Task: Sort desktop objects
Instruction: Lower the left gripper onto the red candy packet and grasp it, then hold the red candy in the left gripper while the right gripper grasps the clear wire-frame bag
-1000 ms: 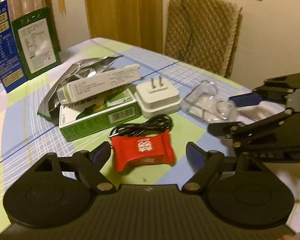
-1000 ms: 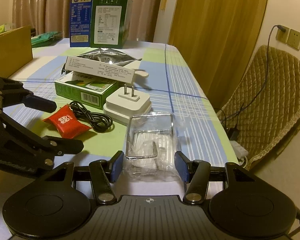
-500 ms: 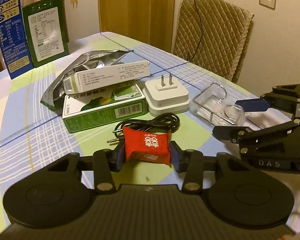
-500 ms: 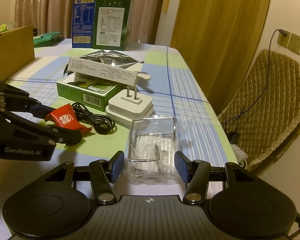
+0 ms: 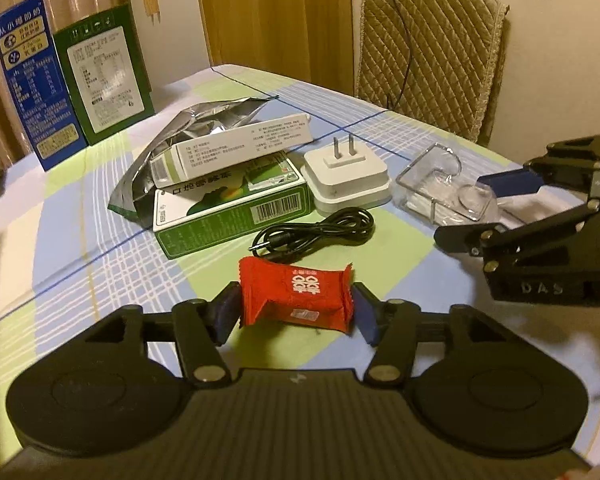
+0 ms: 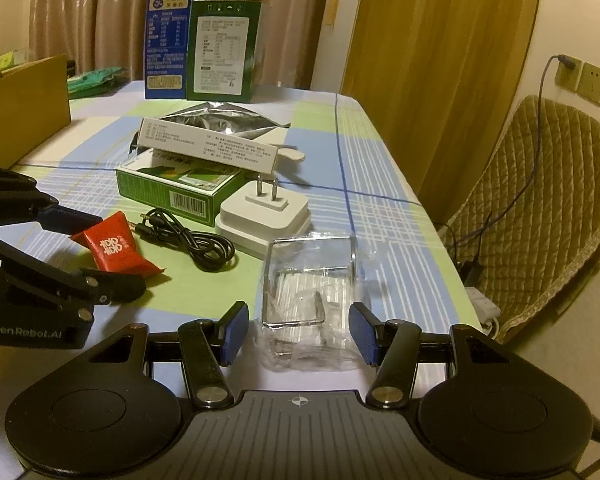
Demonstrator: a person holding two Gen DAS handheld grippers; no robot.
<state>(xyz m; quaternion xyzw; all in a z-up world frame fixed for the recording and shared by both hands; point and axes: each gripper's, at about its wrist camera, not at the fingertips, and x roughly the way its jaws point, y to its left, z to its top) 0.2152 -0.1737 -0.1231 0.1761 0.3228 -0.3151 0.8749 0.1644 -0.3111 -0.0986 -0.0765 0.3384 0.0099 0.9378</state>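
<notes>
The left gripper, low centre of its frame, is opening, the red candy between its pads on the table. The right gripper, bottom centre, stands open around a clear packet, pads apart from it.

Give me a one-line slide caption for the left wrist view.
Left gripper, jaws opening, straddles a red foil candy packet on the checked tablecloth, with a coiled black audio cable just beyond.
</notes>
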